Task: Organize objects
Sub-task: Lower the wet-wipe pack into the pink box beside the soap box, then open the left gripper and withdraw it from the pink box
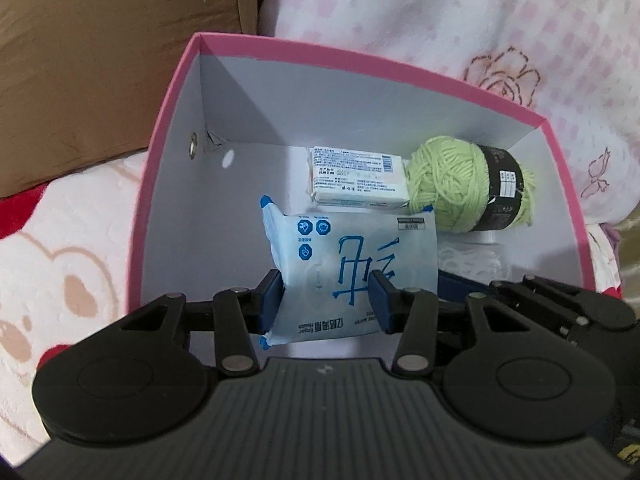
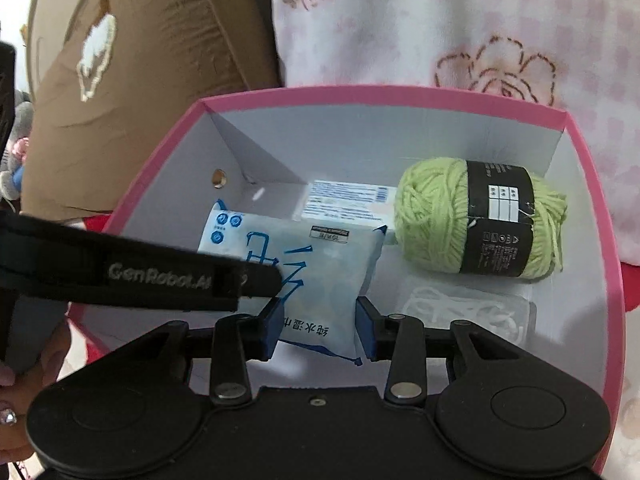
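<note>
Left wrist view: the left gripper [image 1: 327,300] points down into a pink box [image 1: 168,112] with white inner walls. Its blue pads [image 1: 270,300] are nearly closed and press on both sides of a pale blue wet wipes pack [image 1: 348,268], which it holds over the box floor. Just behind the pack lies a small white tissue packet [image 1: 356,178] with printed text, flat against the far wall. To the right of that packet, touching it, lies a green yarn ball [image 1: 452,188] with a black paper band. In front of the yarn, near the right wall, lies a clear bag of white cord [image 1: 472,258], partly hidden by dark gripper parts that reach in from the right. A metal eyelet [image 1: 194,148] sits in the left wall. The box rests on a pink and white blanket [image 1: 460,20], and a brown cushion [image 1: 100,60] lies at the upper left.

Right wrist view: the right gripper [image 2: 316,330] is narrowed around the near end of the same wet wipes pack [image 2: 312,276]; its right pad touches the pack's edge, but whether the left pad presses is unclear. A black strap [image 2: 152,272] with white lettering crosses in front from the left and covers part of the pack. The yarn ball [image 2: 436,216] lies to the right, the cord bag [image 2: 460,312] in front of it, and the tissue packet [image 2: 348,200] behind the pack. A hand [image 2: 24,384] shows at the lower left edge.
</note>
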